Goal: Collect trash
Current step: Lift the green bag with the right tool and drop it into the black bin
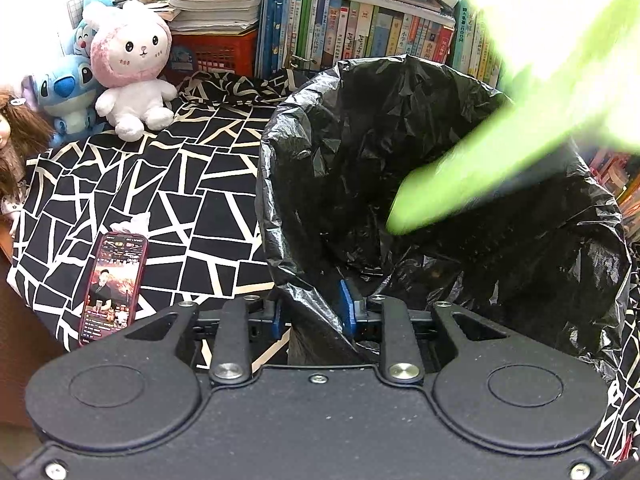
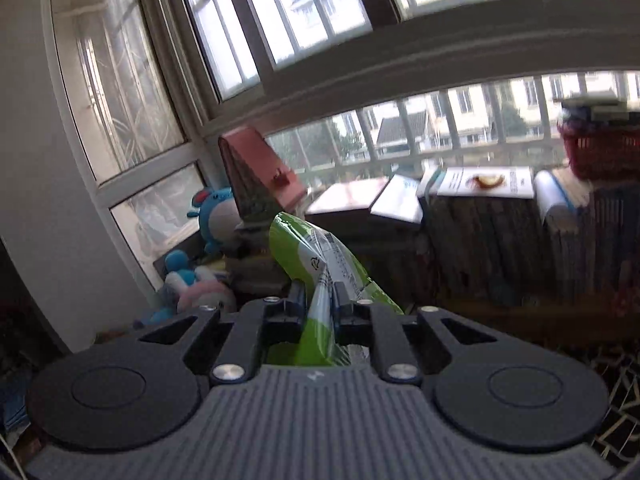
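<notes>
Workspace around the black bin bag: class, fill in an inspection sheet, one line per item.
Surface: black-and-white patterned cloth.
Job's things: black bin bag, mouth open; green wrapper.
Clutter: phone, screen lit; crumpled tissue beyond it.
Grippers: left gripper, jaws shut on the bag's rim; right gripper, jaws shut on the wrapper.
Cables: nothing seen.
Surroundings: plush toys, books, windows.

A phone [image 1: 112, 286] is lying near the left edge of the black-and-white cloth [image 1: 192, 184]; a pink rabbit toy [image 1: 130, 68] is sitting at its far edge, books [image 1: 376, 32] standing behind.
</notes>
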